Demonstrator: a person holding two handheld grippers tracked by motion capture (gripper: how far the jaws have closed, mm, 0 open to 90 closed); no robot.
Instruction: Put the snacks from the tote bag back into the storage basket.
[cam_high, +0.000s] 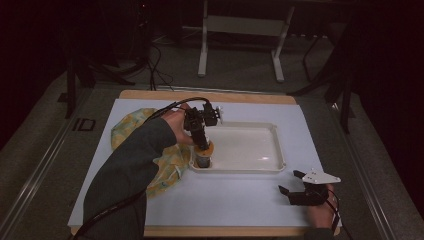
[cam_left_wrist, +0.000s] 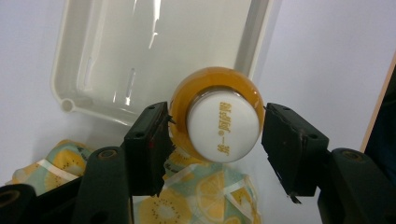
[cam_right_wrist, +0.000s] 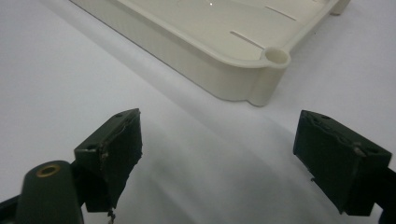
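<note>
Left tongs (cam_left_wrist: 215, 135) stand spread around the bottle (cam_left_wrist: 215, 120) at the tray's (cam_left_wrist: 88, 100) seven-o'clock corner; lifting carelessly could topple it. Right tongs (cam_right_wrist: 217, 158) spread, idle.

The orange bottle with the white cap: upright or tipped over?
Upright. The bottle shows its round white cap end-on between the left gripper's open jaws, standing in the tray's near-left corner.
</note>
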